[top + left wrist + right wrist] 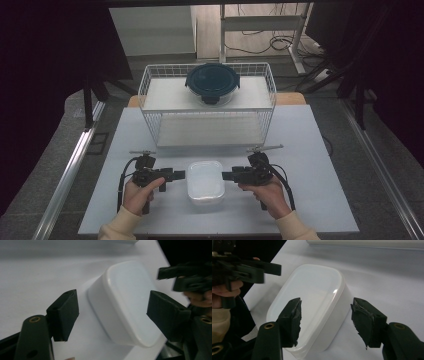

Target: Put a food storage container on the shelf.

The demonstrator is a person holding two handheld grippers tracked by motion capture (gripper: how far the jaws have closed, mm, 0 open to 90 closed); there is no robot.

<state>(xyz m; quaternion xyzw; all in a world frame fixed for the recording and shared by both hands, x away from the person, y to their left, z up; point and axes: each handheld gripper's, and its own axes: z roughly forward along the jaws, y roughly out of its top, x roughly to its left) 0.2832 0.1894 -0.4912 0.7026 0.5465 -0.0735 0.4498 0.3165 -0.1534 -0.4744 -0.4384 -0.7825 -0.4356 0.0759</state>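
Note:
A white rounded-rectangular lidded container (pixel 205 182) sits on the white table near its front edge. My left gripper (pixel 179 174) points at the container's left side and my right gripper (pixel 227 175) at its right side, each held in a hand. In the left gripper view, my left gripper (pixel 112 312) stands open, with the container (pixel 130 297) just beyond the pads and untouched. In the right gripper view, my right gripper (pixel 325 320) is open astride the container's (pixel 312 295) near corner, its pads clear of the walls. The opposite gripper (pixel 249 270) shows beyond the container.
A white wire basket (pixel 150 125) stands behind the container at the table's middle back. On its upper shelf rests a round clear container with a dark clip lid (pixel 212 82). Bare table (pixel 310 200) lies to the right and left of my hands.

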